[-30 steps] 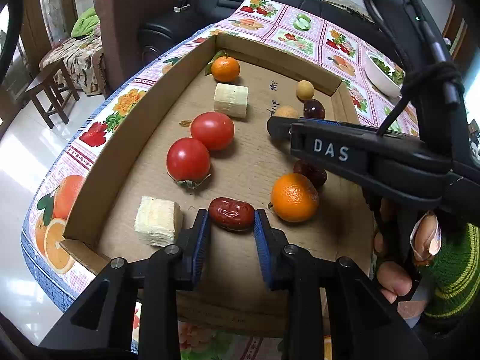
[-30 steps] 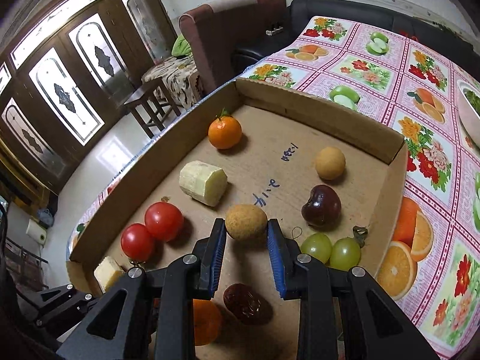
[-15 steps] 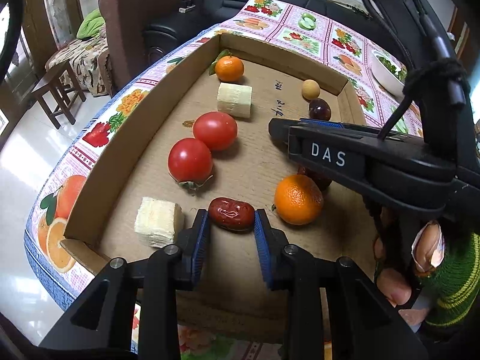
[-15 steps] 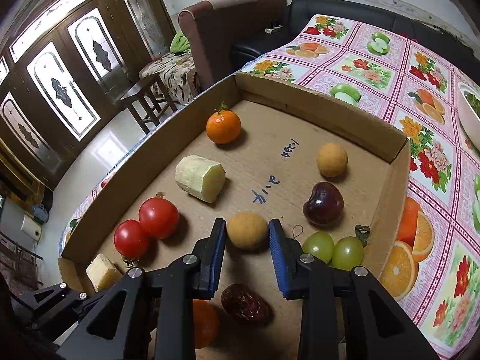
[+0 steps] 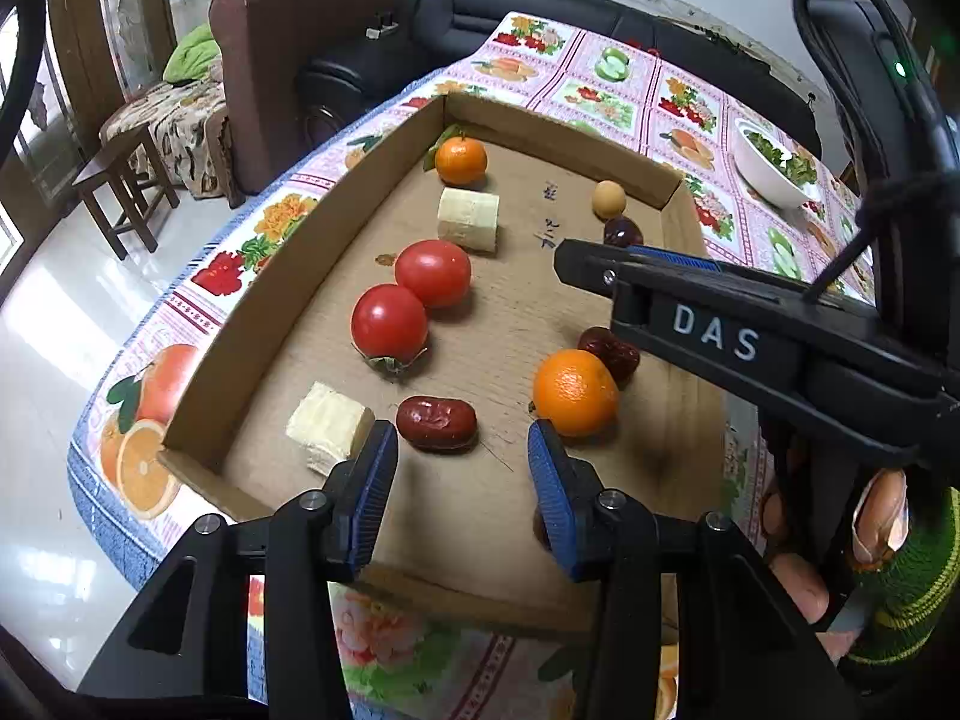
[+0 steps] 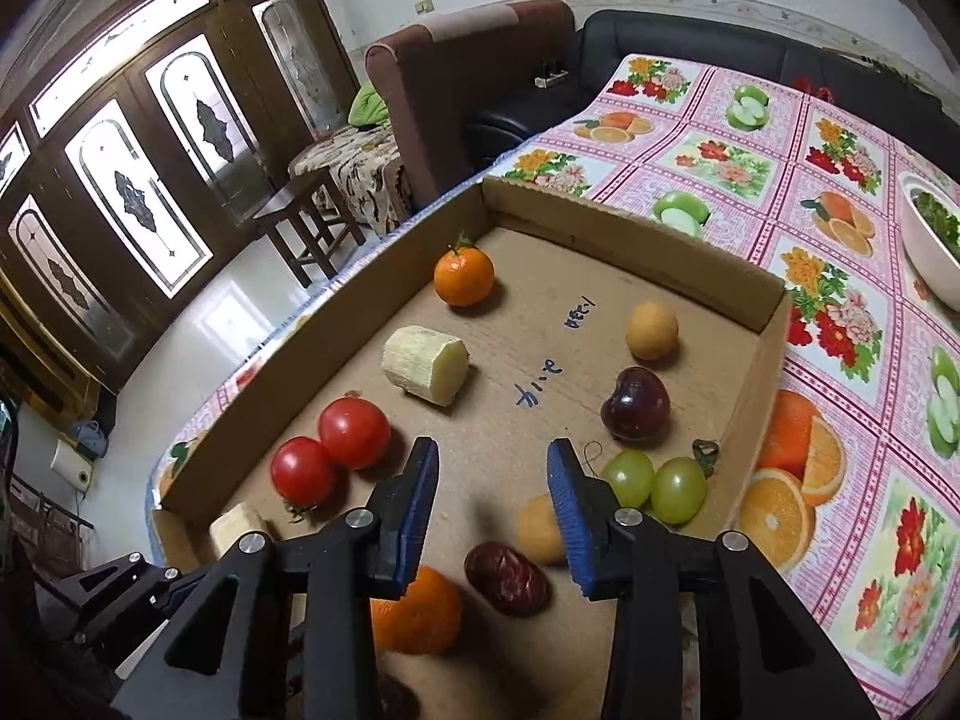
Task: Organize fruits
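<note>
Two tomatoes (image 6: 327, 456), two oranges (image 6: 463, 276), two grapes (image 6: 654, 483), two red dates (image 5: 436, 423), two longans (image 6: 651, 330), one cherry (image 6: 635, 403)

Place: you're in a home living room.
Far: sofa (image 6: 690, 54), armchair (image 6: 468, 78).
Left: glazed doors (image 6: 138, 138), stool (image 6: 306, 228).
Near: fruit-print tablecloth (image 6: 840, 312).

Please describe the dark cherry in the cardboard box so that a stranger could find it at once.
Look in the cardboard box, toward its far right corner. The cherry lies between the round tan fruit and two green grapes. It alone is glossy, dark purple and heart-shaped.
</note>
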Demonstrator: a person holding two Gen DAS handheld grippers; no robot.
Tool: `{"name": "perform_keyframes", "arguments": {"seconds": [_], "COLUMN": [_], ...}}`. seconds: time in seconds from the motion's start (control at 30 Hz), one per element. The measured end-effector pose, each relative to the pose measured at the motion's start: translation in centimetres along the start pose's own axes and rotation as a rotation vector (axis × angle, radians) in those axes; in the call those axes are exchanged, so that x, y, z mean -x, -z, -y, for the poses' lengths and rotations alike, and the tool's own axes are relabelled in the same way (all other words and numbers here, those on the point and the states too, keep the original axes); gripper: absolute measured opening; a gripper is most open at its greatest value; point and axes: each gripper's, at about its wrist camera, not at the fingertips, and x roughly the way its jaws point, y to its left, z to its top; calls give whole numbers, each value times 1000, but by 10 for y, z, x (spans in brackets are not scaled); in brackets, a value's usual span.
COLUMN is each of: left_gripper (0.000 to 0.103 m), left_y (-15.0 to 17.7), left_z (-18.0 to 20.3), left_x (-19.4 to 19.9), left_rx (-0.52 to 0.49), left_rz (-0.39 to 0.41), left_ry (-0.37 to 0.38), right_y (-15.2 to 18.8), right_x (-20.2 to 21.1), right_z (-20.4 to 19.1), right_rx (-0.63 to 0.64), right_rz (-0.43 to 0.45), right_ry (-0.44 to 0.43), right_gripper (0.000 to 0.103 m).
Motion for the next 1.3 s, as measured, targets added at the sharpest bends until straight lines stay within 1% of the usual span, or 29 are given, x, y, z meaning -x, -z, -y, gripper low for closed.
{"name": "perform_keyframes", "arguments": {"seconds": [0.07, 0.2, 0.47, 0.63, 0.7, 0.77, 0.8, 0.87, 0.97, 1.1, 1.17, 1.3], "left_gripper": [44, 45, 46, 46, 46, 46, 48, 56, 57, 58, 60, 60], "left_y": [2, 10, 25, 32, 34, 36, 37, 39, 42, 45, 48, 54], "left_z": [3, 8, 9, 12, 13, 14, 14, 13, 11, 8, 6, 2], "left_x": [6, 16, 33, 48, 53, 57, 60, 64, 71, 76, 77, 82], "left_rx": [-8, -30, -32, -39, -40, -43, -43, -41, -34, -26, -22, -16], "left_rz": [13, 37, 70, 110, 124, 140, 146, 158, 181, 197, 200, 207], "left_ry": [1, -6, -22, -37, -42, -50, -55, -64, -80, -100, -107, -114], "right_y": [3, 11, 30, 47, 53, 61, 64, 70, 79, 90, 96, 104], "right_x": [8, 24, 54, 71, 76, 81, 84, 89, 98, 109, 114, 120], "right_z": [0, 1, 14, 24, 26, 27, 28, 27, 23, 14, 6, -5], "right_rx": [-6, -16, -31, -31, -22, -5, 4, 28, 86, 187, 252, 357], "right_rz": [12, 38, 88, 111, 116, 122, 124, 128, 142, 157, 158, 151], "right_ry": [-7, -16, -15, -17, -20, -25, -27, -33, -32, -34, -42, -78], "right_gripper": [41, 49, 53, 55, 59, 60, 61, 65, 71, 77, 79, 79]}}
